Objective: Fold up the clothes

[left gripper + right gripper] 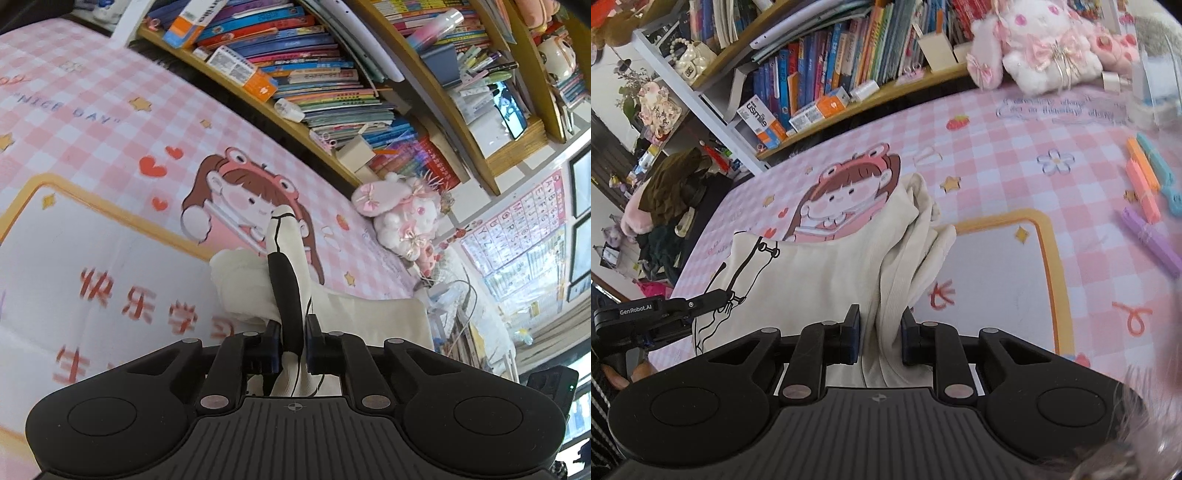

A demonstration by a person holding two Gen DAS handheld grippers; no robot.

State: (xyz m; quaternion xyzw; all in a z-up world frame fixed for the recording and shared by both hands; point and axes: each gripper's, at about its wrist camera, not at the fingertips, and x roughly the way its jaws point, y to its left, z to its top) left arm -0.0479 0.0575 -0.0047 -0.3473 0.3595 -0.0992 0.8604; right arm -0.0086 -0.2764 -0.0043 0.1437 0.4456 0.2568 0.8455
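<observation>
Both claws are pinching the same cream garment [820,273]. The left claw [291,347] is squeezing a bunched fold with a black printed stripe, which is rising straight ahead between its fingers. The right claw [879,336] is gripping a gathered edge, the rest of the cloth is draping ahead and to its left over the pink checked table mat [1015,140]. Coloured markers [1148,192] are lying well off to the right claw's right, a plush toy [1045,48] and bookshelf [827,85] sitting beyond.
</observation>
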